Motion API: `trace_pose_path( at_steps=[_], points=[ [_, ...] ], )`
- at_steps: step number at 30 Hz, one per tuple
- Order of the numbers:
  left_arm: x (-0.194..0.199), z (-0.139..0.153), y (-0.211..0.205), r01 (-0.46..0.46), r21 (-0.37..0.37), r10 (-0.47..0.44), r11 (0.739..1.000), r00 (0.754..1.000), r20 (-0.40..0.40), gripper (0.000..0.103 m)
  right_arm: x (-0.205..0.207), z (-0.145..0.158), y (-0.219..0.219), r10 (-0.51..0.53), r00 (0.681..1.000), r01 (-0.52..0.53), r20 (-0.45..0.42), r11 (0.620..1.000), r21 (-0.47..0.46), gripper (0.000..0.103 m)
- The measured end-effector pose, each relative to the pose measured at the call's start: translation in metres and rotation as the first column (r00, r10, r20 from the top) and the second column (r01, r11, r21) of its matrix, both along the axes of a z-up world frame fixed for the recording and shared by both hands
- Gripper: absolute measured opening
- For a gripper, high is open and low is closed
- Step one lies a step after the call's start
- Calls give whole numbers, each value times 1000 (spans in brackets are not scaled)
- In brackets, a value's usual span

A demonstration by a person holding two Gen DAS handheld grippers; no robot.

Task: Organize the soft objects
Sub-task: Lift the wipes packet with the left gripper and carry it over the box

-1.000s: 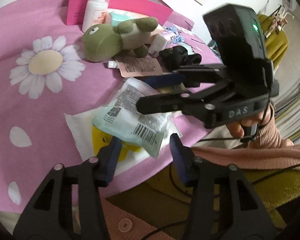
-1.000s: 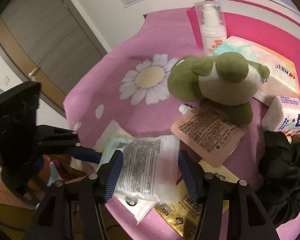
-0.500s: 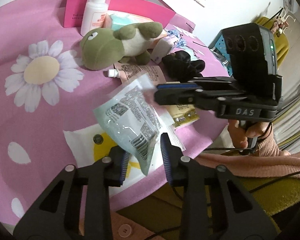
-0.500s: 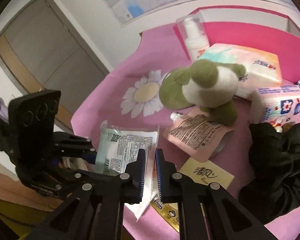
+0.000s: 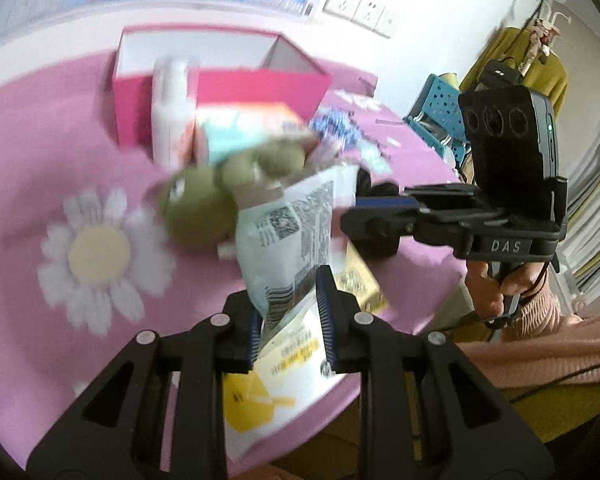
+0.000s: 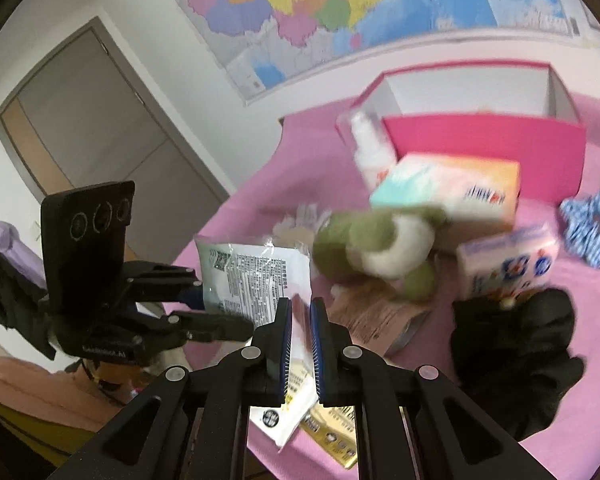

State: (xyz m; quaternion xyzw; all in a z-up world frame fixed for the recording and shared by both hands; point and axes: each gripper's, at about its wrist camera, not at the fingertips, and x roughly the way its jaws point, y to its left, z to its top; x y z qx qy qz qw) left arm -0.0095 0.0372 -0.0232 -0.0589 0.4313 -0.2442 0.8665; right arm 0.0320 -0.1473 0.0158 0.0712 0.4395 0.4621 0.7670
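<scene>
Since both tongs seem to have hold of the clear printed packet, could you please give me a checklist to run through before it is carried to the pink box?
1. Left tongs shut on the clear printed packet: ok; its lower end sits between the blue pads.
2. Right tongs shut on the same packet: ok; the pads pinch its edge.
3. Packet lifted clear of the pink cloth: ok; it hangs above the yellow and white packet.
4. Nothing else carried along: cannot tell, the frames are blurred.
5. Pink box open with room: ok; its white inside looks bare.
6. Path clear: not ok; the green plush and white bottle lie between.
</scene>
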Motion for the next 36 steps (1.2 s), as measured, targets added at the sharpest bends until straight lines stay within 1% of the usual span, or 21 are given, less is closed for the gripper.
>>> trace_pose_path(
  at_steps=[3,13,18,23,28,36],
  points=[
    [13,15,-6,17,15,-18,1000,999,40,27,4,14,-8,-29,999,28,33,999,17,9],
    [55,56,-26,88,21,-90,996,988,126,27,28,51,-32,-126,985,121,118,991,49,9],
    [80,73,-32,99,20,-101,995,984,148,27,54,72,-38,-169,973,160,158,985,66,9],
    [108,92,-41,97,45,-104,994,979,177,28,84,84,-42,-202,964,191,175,979,77,9],
    [138,99,-47,78,64,-88,995,980,176,28,116,87,-46,-230,960,219,160,972,86,9],
    [192,89,-59,34,86,-44,996,992,117,30,164,72,-48,-283,950,278,131,959,58,9]
  ],
)
